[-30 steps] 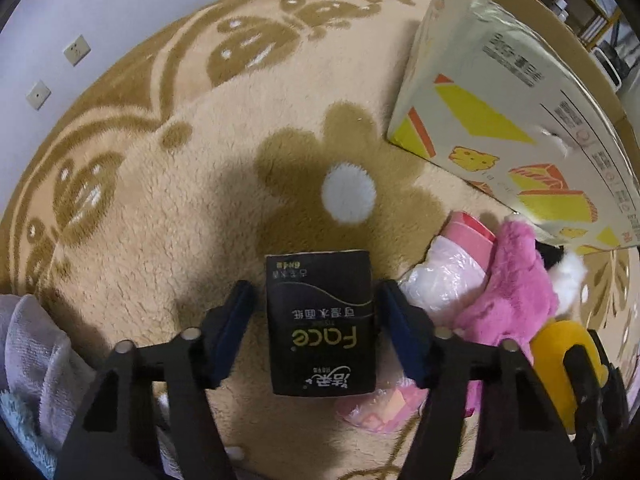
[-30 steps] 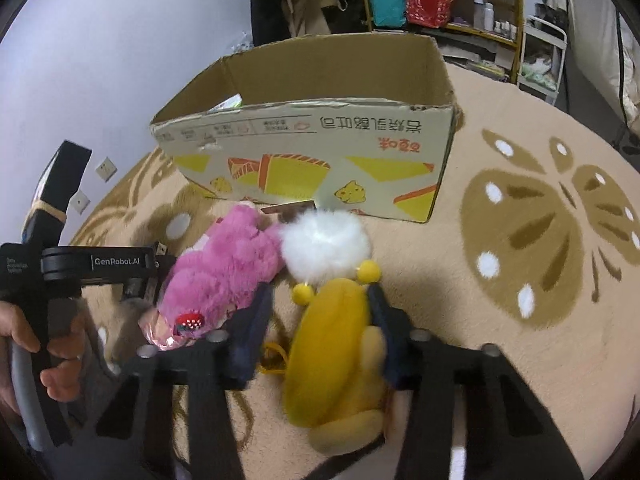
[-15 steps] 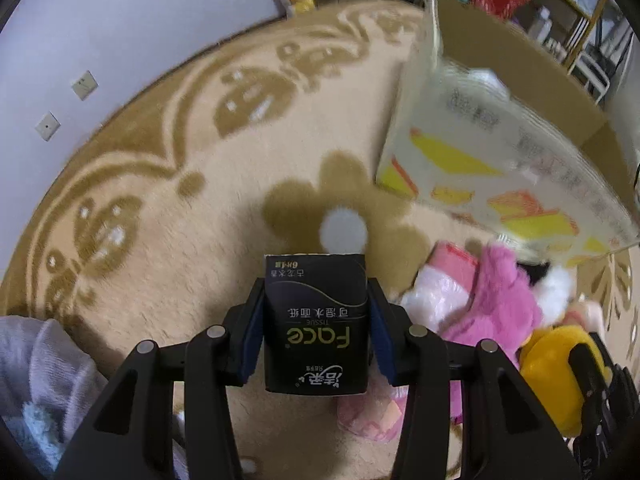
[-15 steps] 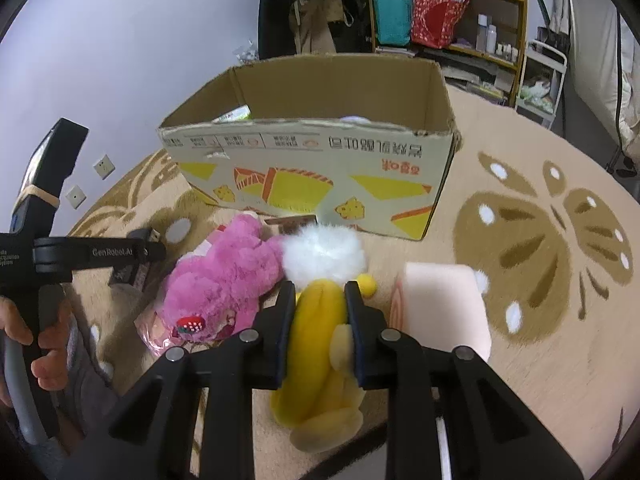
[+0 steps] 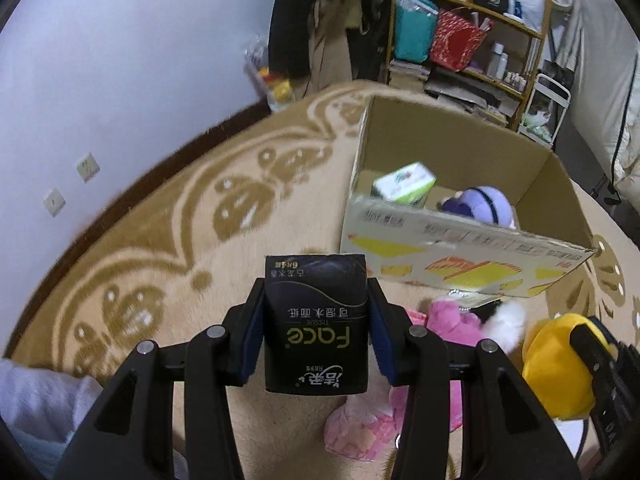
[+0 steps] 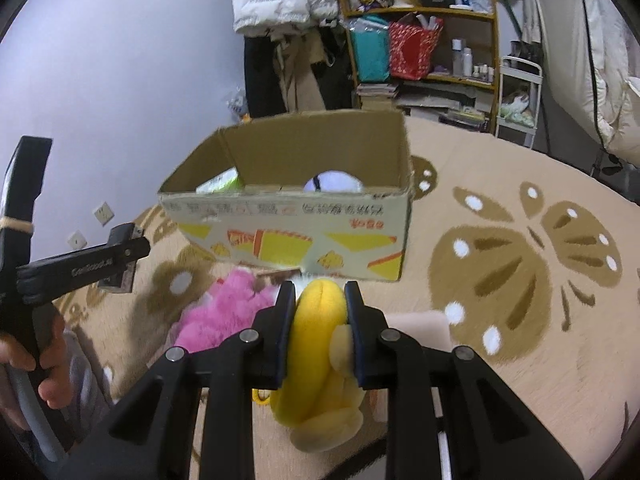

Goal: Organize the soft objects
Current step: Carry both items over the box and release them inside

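Note:
My left gripper (image 5: 316, 320) is shut on a black tissue pack (image 5: 316, 332) and holds it above the rug, short of the open cardboard box (image 5: 460, 248). My right gripper (image 6: 320, 312) is shut on a yellow plush toy (image 6: 318, 344) and holds it up in front of the same box (image 6: 296, 236). Inside the box lie a green-white tissue pack (image 5: 404, 182) and a purple plush (image 5: 482, 204). A pink plush (image 6: 224, 312) and a white fluffy toy (image 5: 504, 326) lie on the rug by the box's near wall.
A beige and brown patterned rug (image 6: 520, 264) covers the floor. A pink wrapped pack (image 5: 356, 436) lies below the left gripper. A pale pink block (image 6: 420, 326) lies right of the yellow plush. Grey cloth (image 5: 36, 404) sits at the left. Shelves (image 6: 424, 40) stand behind the box.
Both grippers closed on their objects and lifted them off the rug. The views tilted up, so the inside of the box now shows.

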Demonstrator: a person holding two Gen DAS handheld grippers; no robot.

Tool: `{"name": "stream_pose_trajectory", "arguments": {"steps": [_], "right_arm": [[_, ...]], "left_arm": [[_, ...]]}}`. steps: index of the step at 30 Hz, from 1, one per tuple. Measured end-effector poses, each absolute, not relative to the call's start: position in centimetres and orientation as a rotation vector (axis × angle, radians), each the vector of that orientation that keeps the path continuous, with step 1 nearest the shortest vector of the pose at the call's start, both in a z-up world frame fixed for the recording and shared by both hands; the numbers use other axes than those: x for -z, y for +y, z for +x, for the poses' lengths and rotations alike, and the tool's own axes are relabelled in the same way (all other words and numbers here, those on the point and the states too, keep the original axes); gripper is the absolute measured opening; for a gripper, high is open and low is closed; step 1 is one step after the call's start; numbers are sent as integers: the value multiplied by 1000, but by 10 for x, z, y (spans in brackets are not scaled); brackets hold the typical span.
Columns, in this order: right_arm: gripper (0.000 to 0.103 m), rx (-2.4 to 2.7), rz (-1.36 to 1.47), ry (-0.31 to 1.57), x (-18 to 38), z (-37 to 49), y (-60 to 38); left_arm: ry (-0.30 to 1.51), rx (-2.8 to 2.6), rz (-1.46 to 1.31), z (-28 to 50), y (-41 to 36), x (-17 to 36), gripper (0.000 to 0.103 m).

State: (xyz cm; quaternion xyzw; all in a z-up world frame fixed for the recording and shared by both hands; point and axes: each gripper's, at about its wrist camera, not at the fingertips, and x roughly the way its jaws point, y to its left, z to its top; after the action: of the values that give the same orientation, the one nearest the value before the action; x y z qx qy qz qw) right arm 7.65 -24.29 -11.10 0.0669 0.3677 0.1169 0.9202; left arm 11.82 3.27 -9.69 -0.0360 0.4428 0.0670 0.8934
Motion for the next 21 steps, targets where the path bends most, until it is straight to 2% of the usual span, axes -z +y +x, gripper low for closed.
{"name": "stream_pose_trajectory", "arguments": {"steps": [14, 21], "right_arm": [[26, -222, 158, 600, 67, 68, -252], [26, -212, 156, 507, 33, 76, -258]], "left_arm": [[676, -53, 81, 115, 11, 40, 45], [628, -16, 149, 135, -6, 24, 45]]}}
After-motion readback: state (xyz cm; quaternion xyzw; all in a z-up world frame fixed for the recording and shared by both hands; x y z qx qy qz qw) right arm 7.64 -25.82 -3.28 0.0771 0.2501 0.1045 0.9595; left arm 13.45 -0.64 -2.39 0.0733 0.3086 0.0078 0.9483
